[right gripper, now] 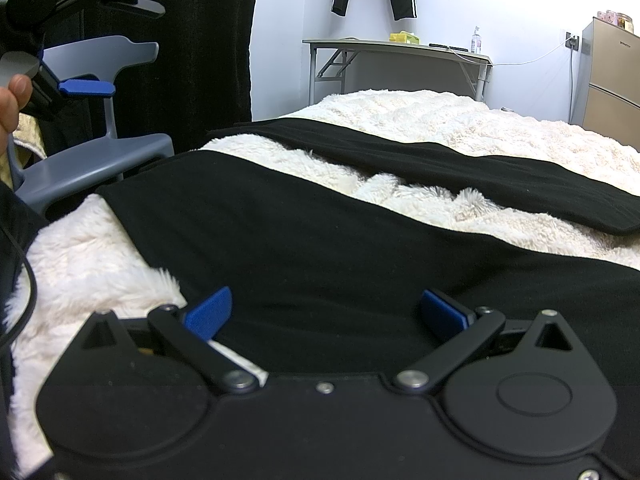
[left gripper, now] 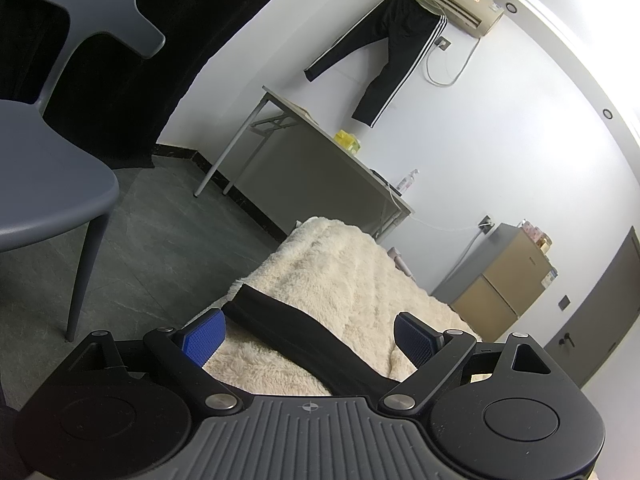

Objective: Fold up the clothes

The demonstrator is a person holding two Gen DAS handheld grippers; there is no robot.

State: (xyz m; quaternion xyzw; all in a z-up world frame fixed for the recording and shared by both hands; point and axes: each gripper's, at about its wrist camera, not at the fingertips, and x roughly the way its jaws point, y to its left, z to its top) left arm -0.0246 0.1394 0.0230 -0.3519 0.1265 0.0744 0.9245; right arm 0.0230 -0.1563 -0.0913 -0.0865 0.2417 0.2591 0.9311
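Black garment [right gripper: 320, 240]: spread flat on cream fleece blanket [right gripper: 460, 120], frame centre. Right gripper [right gripper: 326, 312]: jaws apart, over the garment. Left gripper [left gripper: 308, 338]: jaws apart, empty. Grey chair [left gripper: 52, 184]: left. Folding table [right gripper: 396, 46], fridge [right gripper: 608, 80]: against the back wall.

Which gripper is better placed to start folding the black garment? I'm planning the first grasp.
Probably the right gripper: open, low over the black garment. The left gripper, also open, faces only a narrow strip.
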